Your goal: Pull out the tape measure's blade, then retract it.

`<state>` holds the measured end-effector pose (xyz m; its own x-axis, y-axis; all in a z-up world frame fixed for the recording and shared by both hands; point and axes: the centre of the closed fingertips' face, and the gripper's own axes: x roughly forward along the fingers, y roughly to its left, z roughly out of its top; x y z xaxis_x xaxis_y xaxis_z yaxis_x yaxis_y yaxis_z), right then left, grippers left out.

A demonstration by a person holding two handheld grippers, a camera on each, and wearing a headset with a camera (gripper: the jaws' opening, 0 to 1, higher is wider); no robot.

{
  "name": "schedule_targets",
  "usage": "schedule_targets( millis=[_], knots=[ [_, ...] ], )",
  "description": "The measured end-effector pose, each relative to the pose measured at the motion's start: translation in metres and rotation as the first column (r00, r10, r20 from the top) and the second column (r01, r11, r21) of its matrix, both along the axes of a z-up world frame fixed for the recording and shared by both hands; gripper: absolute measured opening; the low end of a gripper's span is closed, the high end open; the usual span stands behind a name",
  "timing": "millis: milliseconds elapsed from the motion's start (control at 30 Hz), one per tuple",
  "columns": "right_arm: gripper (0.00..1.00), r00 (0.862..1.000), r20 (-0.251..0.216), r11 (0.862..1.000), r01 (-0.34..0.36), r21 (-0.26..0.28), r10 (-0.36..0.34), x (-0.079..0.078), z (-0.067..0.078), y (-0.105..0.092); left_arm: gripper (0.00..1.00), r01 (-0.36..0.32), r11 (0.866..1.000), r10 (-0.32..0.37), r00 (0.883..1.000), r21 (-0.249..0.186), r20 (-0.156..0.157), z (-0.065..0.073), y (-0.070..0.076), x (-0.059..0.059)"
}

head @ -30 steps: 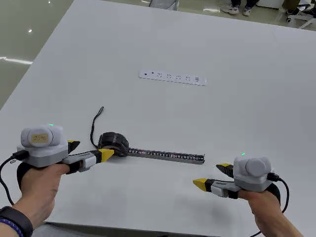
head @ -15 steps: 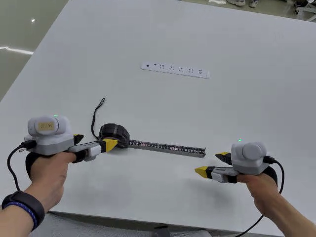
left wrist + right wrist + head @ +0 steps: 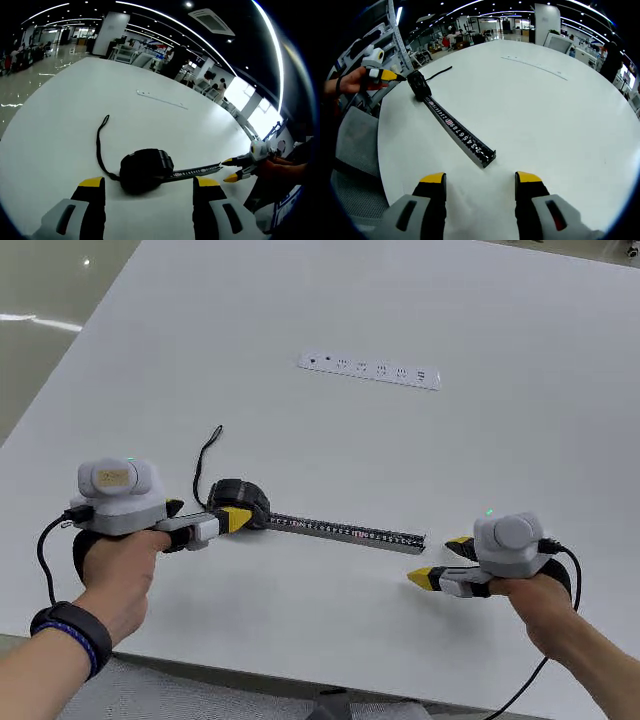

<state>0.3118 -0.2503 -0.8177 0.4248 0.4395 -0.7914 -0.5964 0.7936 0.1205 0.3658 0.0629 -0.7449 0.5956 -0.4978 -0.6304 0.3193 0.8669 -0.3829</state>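
Observation:
A black tape measure (image 3: 238, 503) (image 3: 146, 169) (image 3: 419, 85) lies on the white table (image 3: 420, 450), its dark numbered blade (image 3: 345, 531) (image 3: 460, 133) pulled out to the right and lying flat. A black wrist strap (image 3: 205, 465) (image 3: 100, 145) trails from the case. My left gripper (image 3: 200, 520) (image 3: 148, 186) stands open with its yellow tips on either side of the case, not clamped on it. My right gripper (image 3: 440, 560) (image 3: 478, 178) is open just short of the blade's end hook (image 3: 418, 539) (image 3: 489, 157), holding nothing.
A white power strip (image 3: 368, 370) (image 3: 161, 100) (image 3: 535, 65) lies farther back on the table. The table's near edge runs just below both hands. A grey chair seat (image 3: 355, 150) stands beside the table. Desks and people fill the room behind.
The head camera has shifted, so the scene sits a little differently. My left gripper has crept closer around the case; my right gripper has moved slightly toward the blade's end. The blade looks unchanged.

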Motion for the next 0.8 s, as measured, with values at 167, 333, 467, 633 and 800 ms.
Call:
schedule_targets(
  millis=[167, 333, 467, 633, 800],
  knots=[
    [0.53, 0.999, 0.0, 0.999, -0.043, -0.021, 0.043, 0.007, -0.004, 0.0, 0.68, -0.024, 1.0, 0.024, 1.0, -0.011, -0.01, -0.001, -0.005, 0.007],
    [0.49, 0.992, -0.001, 0.99, -0.123, -0.065, 0.124, 0.01, -0.004, 0.002, 0.68, -0.035, 0.999, 0.035, 0.999, 0.0, -0.024, -0.004, -0.009, 0.01],
    [0.48, 0.978, 0.002, 0.971, -0.209, -0.12, 0.211, 0.012, -0.005, 0.005, 0.68, -0.05, 0.999, 0.05, 0.998, -0.013, -0.033, -0.005, -0.013, 0.014],
    [0.44, 0.961, 0.003, 0.95, -0.273, -0.155, 0.277, 0.017, -0.007, 0.007, 0.68, -0.057, 0.998, 0.056, 0.998, -0.015, -0.039, -0.005, -0.016, 0.016],
    [0.4, 0.951, 0.004, 0.94, -0.304, -0.154, 0.308, 0.019, -0.007, 0.009, 0.68, -0.064, 0.998, 0.063, 0.997, -0.018, -0.049, -0.007, -0.018, 0.017]
  ],
)
